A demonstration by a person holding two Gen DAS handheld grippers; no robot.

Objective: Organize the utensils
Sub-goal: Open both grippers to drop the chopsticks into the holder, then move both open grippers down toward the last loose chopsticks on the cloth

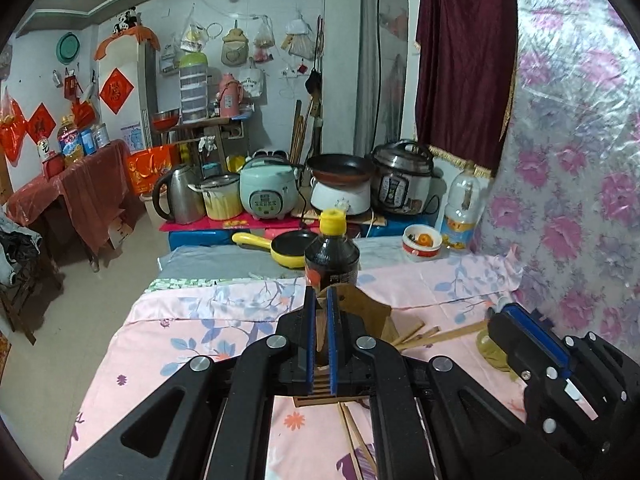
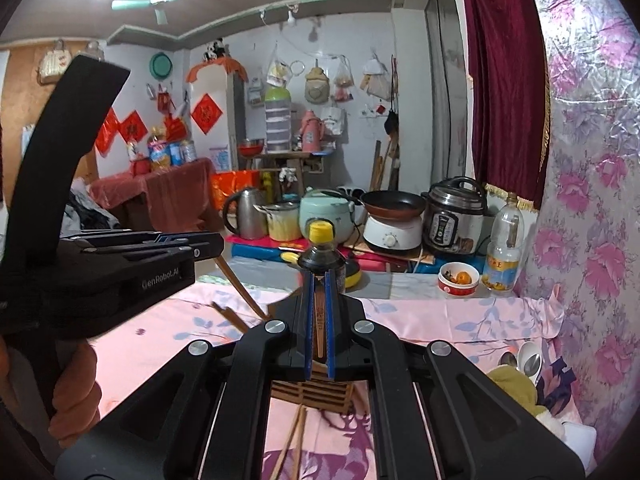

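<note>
Scene: A pink floral cloth (image 1: 192,332) covered the table, a dark sauce bottle (image 1: 331,258) standing at its far edge before a row of cookers.
Left gripper (image 1: 320,320): Its jaws were clenched; a thin wooden strip showed in the slit between the blue pads, though whether it was gripped or merely lay behind could not be told.
Right gripper (image 2: 318,308): Clenched likewise, a chopstick-like stick (image 2: 319,328) visible in the gap, grip unconfirmed.
Utensils: Chopsticks (image 1: 416,336) lay scattered on the cloth beside a slatted wooden holder (image 2: 310,394); spoons (image 2: 528,360) rested near the wall at right.
Step in hand: Apparently a lift clear of the table, both tools above the holder.
Doing it well: Each stick wanted holding level and near its middle, kept off the bottle, then lowered squarely into the holder before any release.
</note>
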